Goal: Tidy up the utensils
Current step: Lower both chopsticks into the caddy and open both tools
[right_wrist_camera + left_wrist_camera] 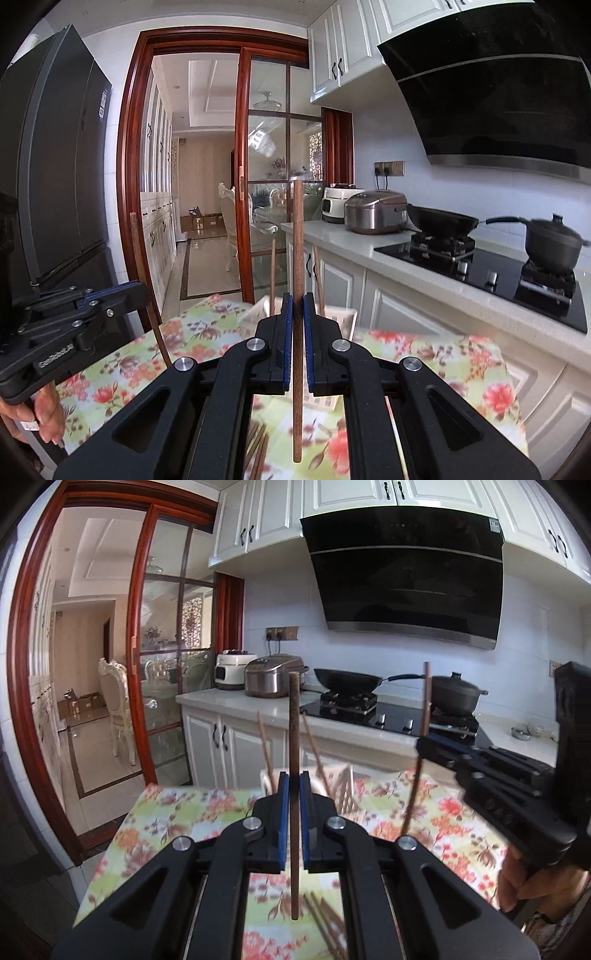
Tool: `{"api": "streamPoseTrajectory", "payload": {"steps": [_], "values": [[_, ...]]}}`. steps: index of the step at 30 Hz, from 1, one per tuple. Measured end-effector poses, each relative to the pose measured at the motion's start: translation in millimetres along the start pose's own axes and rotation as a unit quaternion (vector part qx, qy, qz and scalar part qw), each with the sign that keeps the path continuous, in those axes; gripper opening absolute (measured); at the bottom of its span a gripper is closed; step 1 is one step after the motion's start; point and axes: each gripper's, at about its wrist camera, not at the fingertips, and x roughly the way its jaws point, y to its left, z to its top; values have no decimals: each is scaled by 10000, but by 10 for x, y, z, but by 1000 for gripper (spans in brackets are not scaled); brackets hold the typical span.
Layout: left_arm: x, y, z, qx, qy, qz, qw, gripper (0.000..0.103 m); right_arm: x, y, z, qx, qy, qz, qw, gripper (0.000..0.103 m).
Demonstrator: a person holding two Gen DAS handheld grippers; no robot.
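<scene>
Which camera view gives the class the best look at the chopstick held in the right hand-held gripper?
The right wrist view: the chopstick stands upright at centre, clamped in the right hand-held gripper, visible almost end to end. The left wrist view shows that chopstick only off to the side, thinner, partly crossed by the gripper.

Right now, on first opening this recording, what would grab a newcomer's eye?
Each claw grips one brown chopstick upright over the floral tablecloth: the left claw holds the left chopstick, the right claw the right chopstick. Just beyond them stands a pale utensil holder with more chopsticks poking out. A loose bundle of chopsticks lies on the cloth below.
</scene>
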Motion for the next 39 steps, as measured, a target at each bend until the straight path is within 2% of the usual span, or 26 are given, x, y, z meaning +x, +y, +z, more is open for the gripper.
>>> {"api": "streamPoseTrajectory", "payload": {"steps": [4, 9, 14, 19, 22, 25, 28, 30, 32, 35, 39], "values": [[155, 9, 465, 88, -148, -15, 9999, 5, 217, -58, 295, -41, -82, -111, 9999, 6], [452, 108, 937, -98, -241, -24, 9997, 6, 518, -195, 561, 127, -148, -181, 9996, 6], [901, 210, 1178, -321, -160, 30, 9994, 5, 919, -289, 587, 246, 69, -234, 9994, 6], [1344, 245, 1043, -415, 254, 21, 9988, 5, 1321, -336, 388, 375, 568, -98, 9976, 6], [1622, 227, 812, -404, 655, -62, 9970, 6, 1486, -335, 237, 420, 820, 9, 9957, 6], [1811, 247, 578, -403, 959, 14, 9946, 6, 1641, -320, 74, 401, 1117, 23, 9929, 7], [1920, 332, 427, -540, 1128, 164, 9920, 7, 1731, -368, -54, 469, 1284, -10, 9906, 18], [1937, 398, 376, -583, 1153, 241, 9913, 13, 1727, -422, -100, 589, 1280, 37, 9900, 42], [1880, 451, 357, -607, 1082, 288, 9919, 23, 1676, -456, -106, 621, 1206, 39, 9908, 44], [1713, 523, 350, -580, 873, 423, 9936, 31, 1533, -509, -115, 581, 1096, -28, 9923, 44], [1415, 608, 253, -656, 673, 539, 9941, 48, 1295, -573, -186, 680, 1040, -26, 9922, 44]]}}
